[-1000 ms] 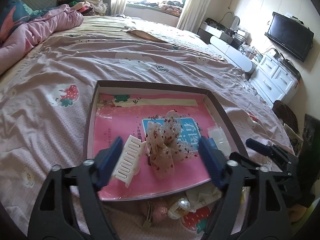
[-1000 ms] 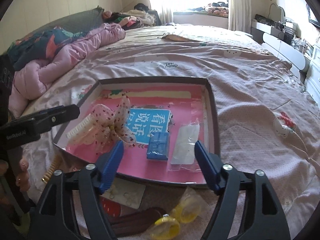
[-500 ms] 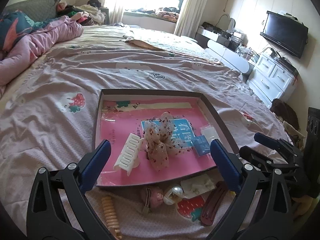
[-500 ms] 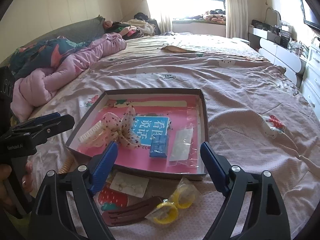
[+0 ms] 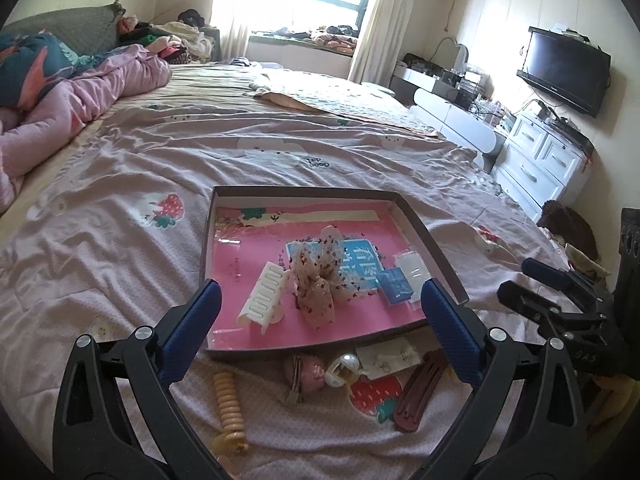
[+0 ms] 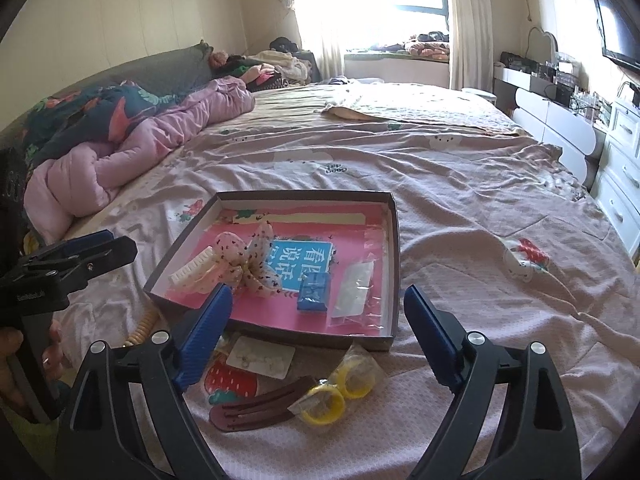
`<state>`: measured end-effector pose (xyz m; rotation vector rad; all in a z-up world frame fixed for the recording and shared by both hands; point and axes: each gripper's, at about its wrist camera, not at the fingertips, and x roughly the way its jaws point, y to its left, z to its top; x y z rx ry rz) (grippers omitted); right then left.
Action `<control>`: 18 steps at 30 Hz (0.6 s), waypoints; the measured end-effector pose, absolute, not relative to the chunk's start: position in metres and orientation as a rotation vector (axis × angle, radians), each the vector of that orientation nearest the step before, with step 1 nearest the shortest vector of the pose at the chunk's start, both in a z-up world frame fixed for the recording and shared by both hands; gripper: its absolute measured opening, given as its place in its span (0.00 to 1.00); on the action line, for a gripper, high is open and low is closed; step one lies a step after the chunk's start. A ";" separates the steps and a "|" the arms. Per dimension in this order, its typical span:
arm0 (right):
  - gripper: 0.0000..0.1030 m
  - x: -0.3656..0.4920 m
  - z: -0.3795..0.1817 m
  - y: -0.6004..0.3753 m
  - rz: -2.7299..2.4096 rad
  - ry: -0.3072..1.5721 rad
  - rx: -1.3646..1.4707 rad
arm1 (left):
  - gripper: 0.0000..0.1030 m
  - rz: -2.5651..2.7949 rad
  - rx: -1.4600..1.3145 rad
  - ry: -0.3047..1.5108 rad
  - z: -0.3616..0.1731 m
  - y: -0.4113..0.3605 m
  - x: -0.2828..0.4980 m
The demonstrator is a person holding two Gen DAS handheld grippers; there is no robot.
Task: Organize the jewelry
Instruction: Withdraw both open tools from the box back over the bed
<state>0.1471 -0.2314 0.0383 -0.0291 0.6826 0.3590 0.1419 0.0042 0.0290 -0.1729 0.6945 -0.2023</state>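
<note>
Bedsheet (image 5: 120, 280) carries tray (image 5: 440, 256); left tongs (image 5: 320, 330) apart, right tongs (image 6: 318, 334) opening, empty.

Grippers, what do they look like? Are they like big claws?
A bit like claws. The left gripper and the right gripper each have two black plastic arms with triangle cut-outs and round silver bolts. Their fingertips wear ribbed dark blue pads. In the right wrist view, the left one shows small white lettering on its black body, too small to read. No cables or sleeves show.
</note>
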 end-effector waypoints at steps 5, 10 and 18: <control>0.83 0.136 0.043 -0.234 0.367 0.672 -0.032 | 0.89 -0.186 -0.184 0.687 0.031 0.011 0.132; 0.83 0.126 0.045 -0.237 0.378 0.666 -0.033 | 0.89 -0.171 -0.193 0.680 0.034 0.017 0.122; 0.83 0.113 0.045 -0.241 0.396 0.664 -0.041 | 0.89 -0.135 -0.180 0.685 0.032 0.022 0.110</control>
